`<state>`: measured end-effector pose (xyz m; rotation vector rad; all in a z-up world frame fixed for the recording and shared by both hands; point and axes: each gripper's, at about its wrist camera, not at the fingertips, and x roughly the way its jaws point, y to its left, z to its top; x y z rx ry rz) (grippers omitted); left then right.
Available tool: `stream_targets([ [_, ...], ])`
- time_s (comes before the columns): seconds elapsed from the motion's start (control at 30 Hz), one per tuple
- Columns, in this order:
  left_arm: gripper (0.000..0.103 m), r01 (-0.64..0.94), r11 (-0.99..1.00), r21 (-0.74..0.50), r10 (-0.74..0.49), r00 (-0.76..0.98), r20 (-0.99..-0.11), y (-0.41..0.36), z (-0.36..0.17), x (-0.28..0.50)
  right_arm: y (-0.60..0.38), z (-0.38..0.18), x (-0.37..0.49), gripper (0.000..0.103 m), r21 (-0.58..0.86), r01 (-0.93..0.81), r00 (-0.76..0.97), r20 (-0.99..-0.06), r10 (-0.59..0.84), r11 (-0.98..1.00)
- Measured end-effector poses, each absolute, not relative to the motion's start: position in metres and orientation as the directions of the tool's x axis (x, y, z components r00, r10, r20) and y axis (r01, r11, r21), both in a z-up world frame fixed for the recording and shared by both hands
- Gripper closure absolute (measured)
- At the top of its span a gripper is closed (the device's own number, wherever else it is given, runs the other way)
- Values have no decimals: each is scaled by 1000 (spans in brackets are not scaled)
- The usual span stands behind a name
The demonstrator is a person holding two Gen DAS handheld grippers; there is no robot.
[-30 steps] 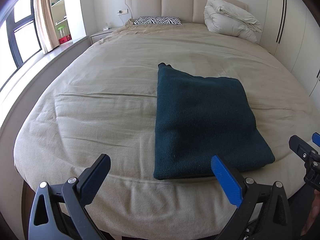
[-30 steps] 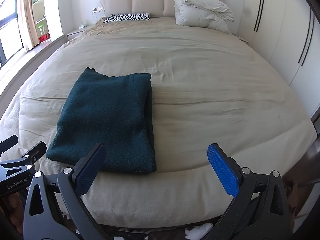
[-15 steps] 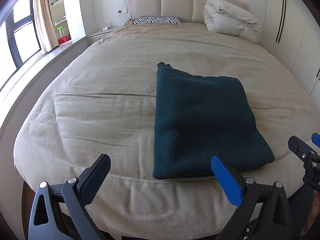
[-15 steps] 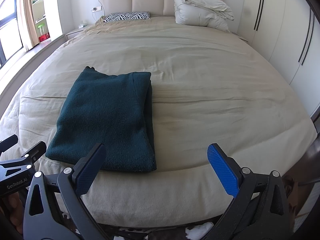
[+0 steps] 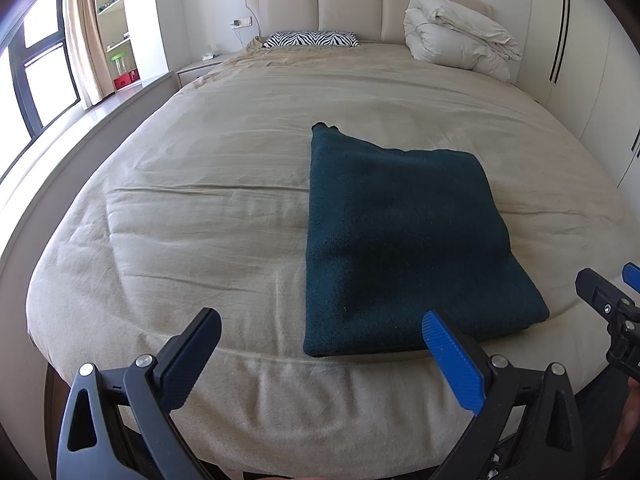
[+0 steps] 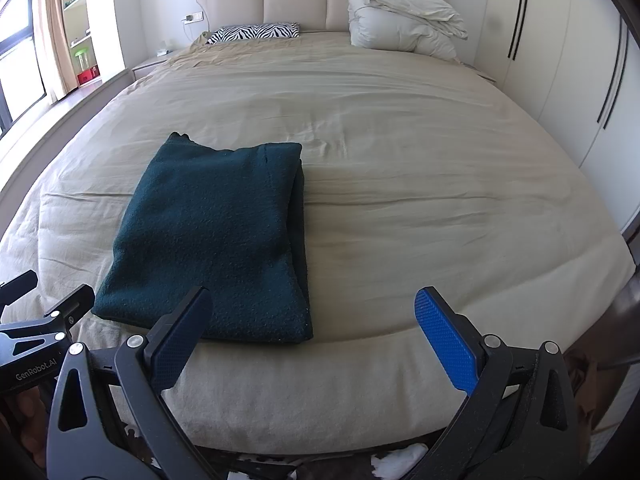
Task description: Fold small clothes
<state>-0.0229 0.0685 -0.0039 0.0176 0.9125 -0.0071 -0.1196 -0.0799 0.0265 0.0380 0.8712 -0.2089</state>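
Note:
A dark teal knit garment [image 5: 404, 240] lies folded in a neat rectangle near the foot of the beige bed [image 5: 208, 216]. It also shows in the right wrist view [image 6: 216, 240]. My left gripper [image 5: 320, 340] is open and empty, held off the bed's near edge, just short of the garment's near left corner. My right gripper [image 6: 312, 320] is open and empty, off the near edge by the garment's near right corner. Each gripper shows at the edge of the other's view.
A zebra-print pillow [image 5: 310, 39] and a bundled white duvet [image 5: 456, 36] lie at the padded headboard. A nightstand and window ledge run along the left. White wardrobes [image 6: 560, 60] stand on the right.

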Motion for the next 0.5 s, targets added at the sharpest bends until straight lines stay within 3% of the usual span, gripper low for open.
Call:
stream_targets([
  [0.5,0,21,1000,15,-1,612,-791,72,-5,-17,-81,26,-119,0,-53,194,621,-766,-164,980],
])
